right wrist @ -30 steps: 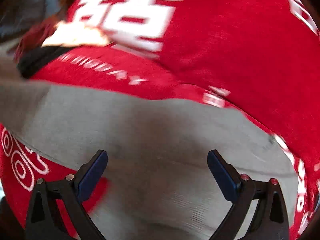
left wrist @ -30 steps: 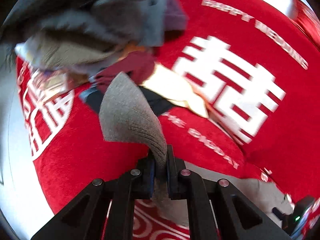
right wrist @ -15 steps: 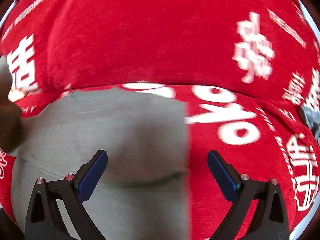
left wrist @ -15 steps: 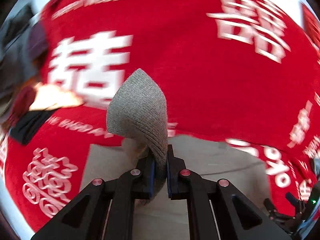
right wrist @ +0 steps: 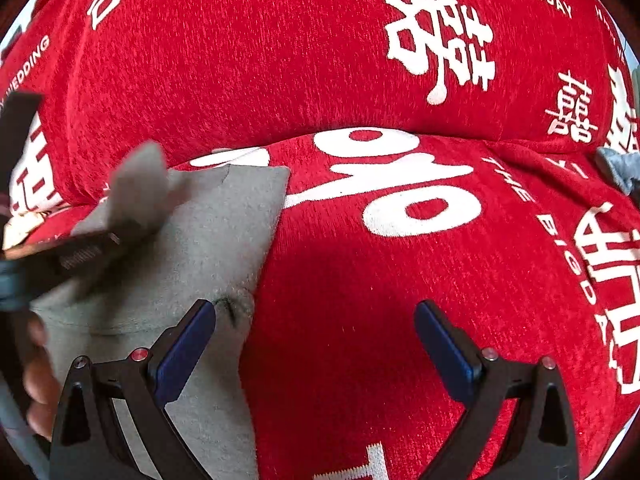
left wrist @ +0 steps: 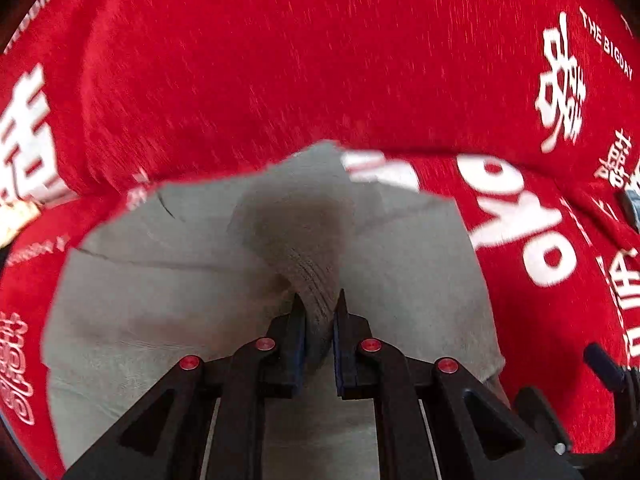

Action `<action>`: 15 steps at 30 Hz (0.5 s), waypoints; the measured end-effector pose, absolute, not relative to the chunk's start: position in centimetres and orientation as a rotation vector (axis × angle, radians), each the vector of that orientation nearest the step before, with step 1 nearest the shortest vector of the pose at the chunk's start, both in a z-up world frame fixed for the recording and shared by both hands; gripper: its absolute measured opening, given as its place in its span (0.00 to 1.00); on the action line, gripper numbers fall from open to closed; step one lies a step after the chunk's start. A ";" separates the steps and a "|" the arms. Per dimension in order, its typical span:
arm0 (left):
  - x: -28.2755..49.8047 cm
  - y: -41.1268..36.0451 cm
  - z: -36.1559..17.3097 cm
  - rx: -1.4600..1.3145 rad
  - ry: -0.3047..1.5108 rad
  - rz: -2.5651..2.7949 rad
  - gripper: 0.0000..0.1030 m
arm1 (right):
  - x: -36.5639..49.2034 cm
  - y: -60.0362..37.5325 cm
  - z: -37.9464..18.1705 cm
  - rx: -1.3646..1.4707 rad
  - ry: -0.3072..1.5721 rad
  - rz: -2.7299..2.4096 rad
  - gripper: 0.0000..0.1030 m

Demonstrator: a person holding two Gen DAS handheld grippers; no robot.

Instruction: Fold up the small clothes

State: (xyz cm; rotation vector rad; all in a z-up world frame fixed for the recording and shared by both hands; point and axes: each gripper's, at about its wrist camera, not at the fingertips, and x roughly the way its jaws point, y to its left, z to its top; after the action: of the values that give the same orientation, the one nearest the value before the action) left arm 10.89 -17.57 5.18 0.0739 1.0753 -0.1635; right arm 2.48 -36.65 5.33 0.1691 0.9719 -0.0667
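A grey knit garment [left wrist: 168,292] lies spread on the red cloth. My left gripper [left wrist: 318,308] is shut on its ribbed edge and holds a flap [left wrist: 296,216] up over the rest of the garment. The right wrist view shows the same garment [right wrist: 216,240] at the left, its right edge running down beside my left blue pad [right wrist: 188,344]. My right gripper [right wrist: 314,312] is open, with nothing between its fingers, mostly above bare red cloth. The left gripper [right wrist: 112,240] appears there blurred, with the raised flap in it.
A red cloth [right wrist: 360,80] with white characters and lettering covers the whole surface and has a ridge across the middle. A grey-blue cloth [right wrist: 618,168] lies at the right edge. A pale yellow scrap [left wrist: 16,216] shows at the far left. A hand [right wrist: 36,380] is at the left edge.
My left gripper carried the grey edge to the right, away from the clothes pile, and lower over the garment. My right gripper slid right, off the garment onto red cloth.
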 end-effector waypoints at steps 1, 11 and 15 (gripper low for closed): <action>10.9 -17.6 4.8 0.069 1.095 -0.177 0.17 | 2.4 -36.7 5.3 0.177 0.971 -0.059 0.97; 8.4 -12.0 9.8 -0.068 1.029 -0.295 0.84 | 1.6 -36.2 6.7 0.272 0.931 0.023 0.97; 8.4 -6.5 10.2 -0.079 0.990 -0.151 0.84 | 3.5 -34.2 7.2 0.278 0.927 0.054 0.97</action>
State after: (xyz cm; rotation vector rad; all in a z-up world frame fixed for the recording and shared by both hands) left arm 8.39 -6.50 10.23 -0.0791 0.9903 -0.1508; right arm 3.47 -34.20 7.23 0.2783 0.9266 0.0544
